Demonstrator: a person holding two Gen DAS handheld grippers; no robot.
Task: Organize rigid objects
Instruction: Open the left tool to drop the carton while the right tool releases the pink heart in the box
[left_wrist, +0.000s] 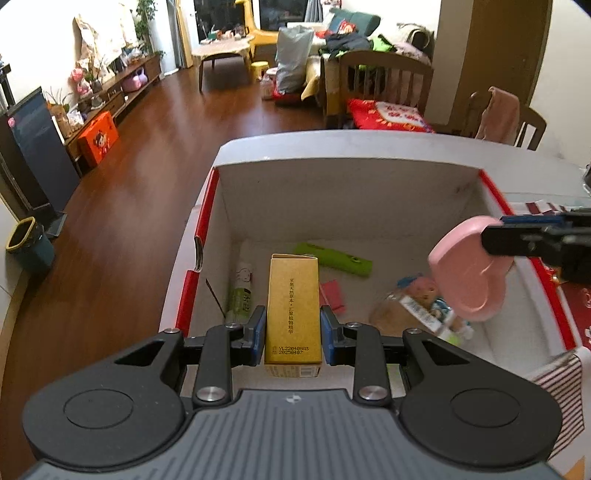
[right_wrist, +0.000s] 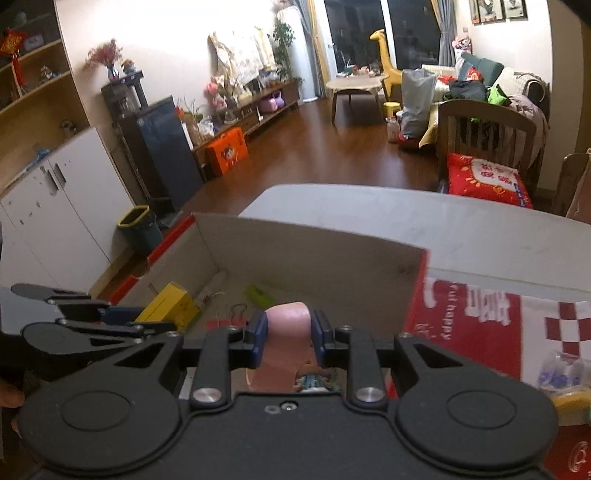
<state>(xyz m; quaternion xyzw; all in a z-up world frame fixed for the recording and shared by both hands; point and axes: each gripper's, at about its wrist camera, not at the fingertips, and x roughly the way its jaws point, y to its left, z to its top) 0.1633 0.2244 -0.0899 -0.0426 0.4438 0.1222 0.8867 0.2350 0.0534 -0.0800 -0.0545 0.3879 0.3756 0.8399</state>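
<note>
My left gripper is shut on a tall yellow carton and holds it over the open white box with red edges. My right gripper is shut on a pink heart-shaped case, also held over the box; the case shows at the right in the left wrist view. The left gripper and yellow carton show at the left in the right wrist view. Inside the box lie a green flat case, a green-white tube, a red card and a doll packet.
The box sits on a white table beside a red and white cloth. A binder clip lies in the box. Beyond are wooden floor, a dark bin, chairs with a red cushion and a coffee table.
</note>
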